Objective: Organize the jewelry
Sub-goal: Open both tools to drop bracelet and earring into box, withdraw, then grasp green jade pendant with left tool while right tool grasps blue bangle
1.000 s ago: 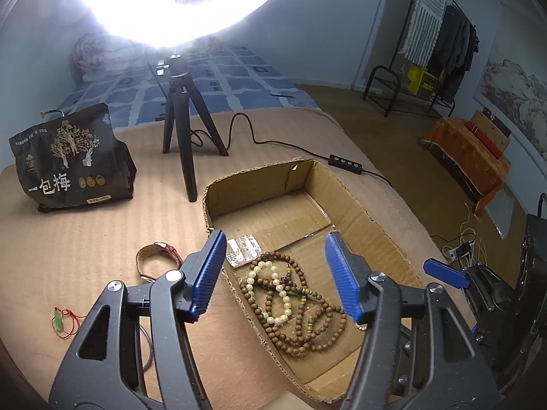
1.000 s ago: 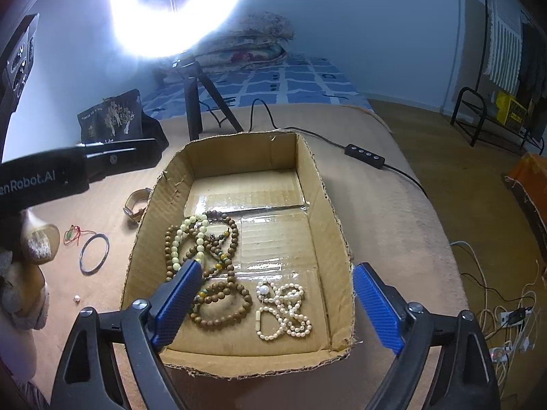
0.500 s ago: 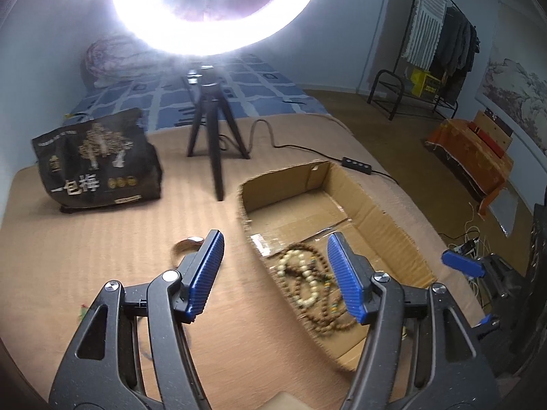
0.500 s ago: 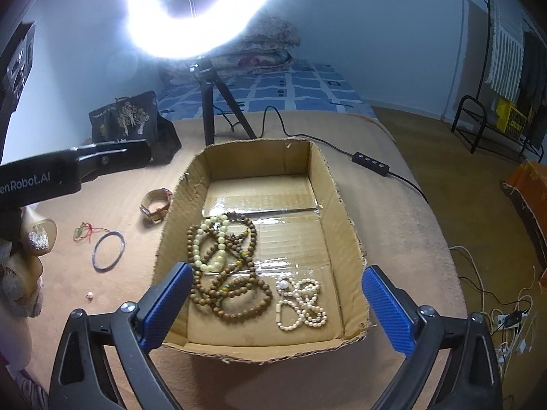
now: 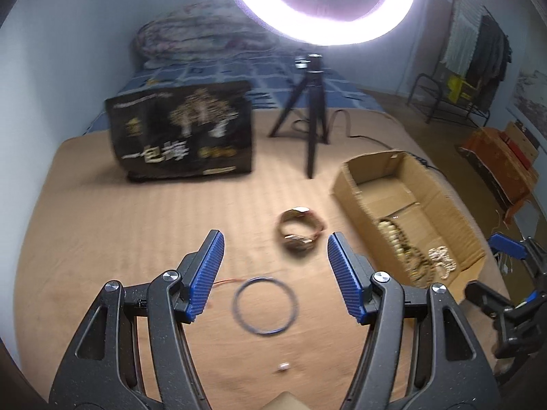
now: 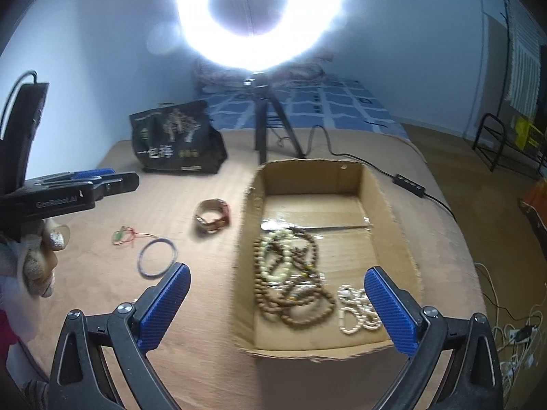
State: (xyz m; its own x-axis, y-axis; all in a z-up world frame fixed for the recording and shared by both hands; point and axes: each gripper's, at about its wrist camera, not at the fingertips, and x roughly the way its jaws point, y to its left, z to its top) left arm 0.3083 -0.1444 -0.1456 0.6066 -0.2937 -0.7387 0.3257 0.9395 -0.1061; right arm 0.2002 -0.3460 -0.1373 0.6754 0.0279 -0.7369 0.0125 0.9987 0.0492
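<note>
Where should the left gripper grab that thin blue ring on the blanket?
Probably from above, pinching one side of the thin blue ring's wire rim. It lies flat on the blanket, so there is no raised part to grab. The left gripper hangs open over it.

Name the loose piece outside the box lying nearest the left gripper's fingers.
The thin dark bangle, lying flat just ahead of the open left gripper; the leather bracelet lies farther off.

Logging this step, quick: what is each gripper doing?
Left gripper: open, empty, above the bangle.
Right gripper: open, empty, jaws just widened, by the box.
</note>
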